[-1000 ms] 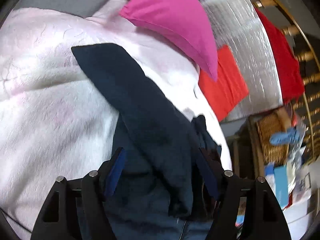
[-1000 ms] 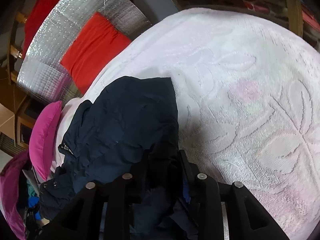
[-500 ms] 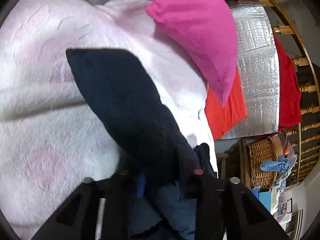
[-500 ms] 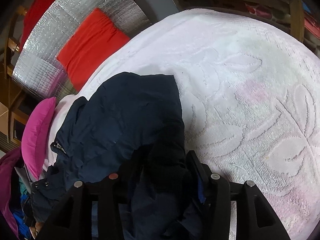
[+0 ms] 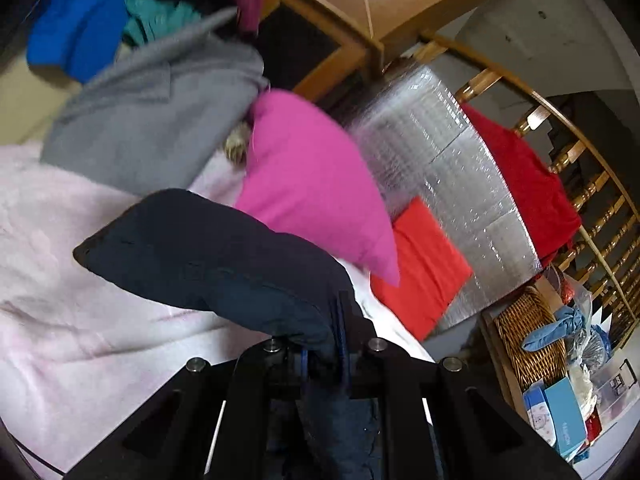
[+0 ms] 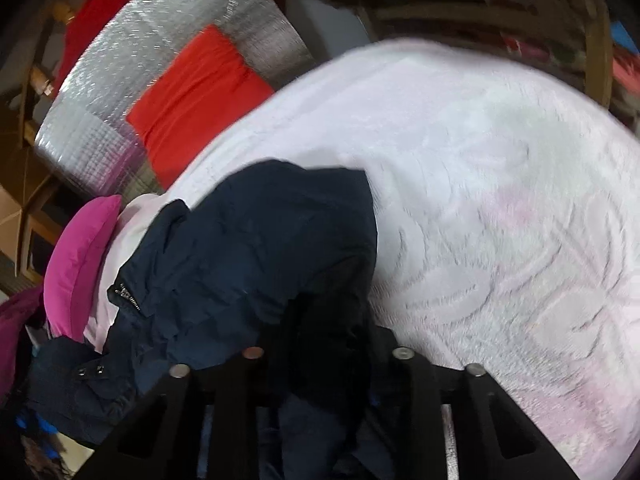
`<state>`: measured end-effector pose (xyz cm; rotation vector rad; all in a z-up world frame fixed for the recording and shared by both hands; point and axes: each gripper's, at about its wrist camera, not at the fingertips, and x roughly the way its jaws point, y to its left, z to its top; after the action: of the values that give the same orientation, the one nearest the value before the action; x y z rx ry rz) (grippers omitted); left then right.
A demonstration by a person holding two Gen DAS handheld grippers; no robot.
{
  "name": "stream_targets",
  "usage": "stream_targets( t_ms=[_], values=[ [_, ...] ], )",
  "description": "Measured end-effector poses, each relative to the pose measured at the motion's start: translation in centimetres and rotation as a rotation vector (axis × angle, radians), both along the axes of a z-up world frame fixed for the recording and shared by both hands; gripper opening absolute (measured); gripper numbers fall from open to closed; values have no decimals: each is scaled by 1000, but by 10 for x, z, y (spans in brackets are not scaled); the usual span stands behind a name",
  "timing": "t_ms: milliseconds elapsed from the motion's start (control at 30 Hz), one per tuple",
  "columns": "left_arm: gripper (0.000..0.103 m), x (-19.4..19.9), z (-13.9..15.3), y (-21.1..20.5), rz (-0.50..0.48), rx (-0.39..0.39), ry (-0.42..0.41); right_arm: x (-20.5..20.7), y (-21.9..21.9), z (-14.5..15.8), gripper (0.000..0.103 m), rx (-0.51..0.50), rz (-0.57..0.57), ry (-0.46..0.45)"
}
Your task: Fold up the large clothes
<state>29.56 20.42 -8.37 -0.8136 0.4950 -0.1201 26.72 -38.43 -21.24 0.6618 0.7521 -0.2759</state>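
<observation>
A dark navy jacket (image 6: 248,248) lies on a pale pink blanket (image 6: 500,208) on the bed. My left gripper (image 5: 324,350) is shut on a sleeve of the navy jacket (image 5: 216,256) and holds it lifted off the blanket (image 5: 60,280); the sleeve end hangs out to the left. My right gripper (image 6: 324,356) is shut on a bunched fold of the jacket's body, low over the blanket. The jacket's zip and snaps show at the left. The fingertips of both grippers are hidden in cloth.
A magenta pillow (image 5: 312,184) lies just behind the sleeve, with a grey garment (image 5: 156,112) and blue clothes (image 5: 76,28) further back. A red cushion (image 5: 420,268), silver foil panel (image 5: 440,160) and wooden railing (image 5: 592,200) stand right. A wicker basket (image 5: 528,340) sits low right.
My left gripper has closed on the sleeve and lifted it, tilting up toward the pillow and back wall. My right gripper has closed tighter on the jacket and shifted slightly.
</observation>
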Motion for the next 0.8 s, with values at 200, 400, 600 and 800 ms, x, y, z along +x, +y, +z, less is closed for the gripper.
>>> stream_targets(
  t_ms=[200, 400, 600, 800],
  values=[
    [12, -27, 31, -10, -12, 95, -74, -14, 15, 34, 24, -115, 24, -129],
    [12, -48, 63, -35, -22, 235, -156, 0, -1, 4, 23, -87, -8, 29],
    [12, -57, 71, -56, -71, 287, -184, -2, -7, 7, 38, -32, -22, 61],
    [12, -54, 68, -84, -140, 311, -177, -28, -7, 45, 65, -122, -65, -96]
  ],
)
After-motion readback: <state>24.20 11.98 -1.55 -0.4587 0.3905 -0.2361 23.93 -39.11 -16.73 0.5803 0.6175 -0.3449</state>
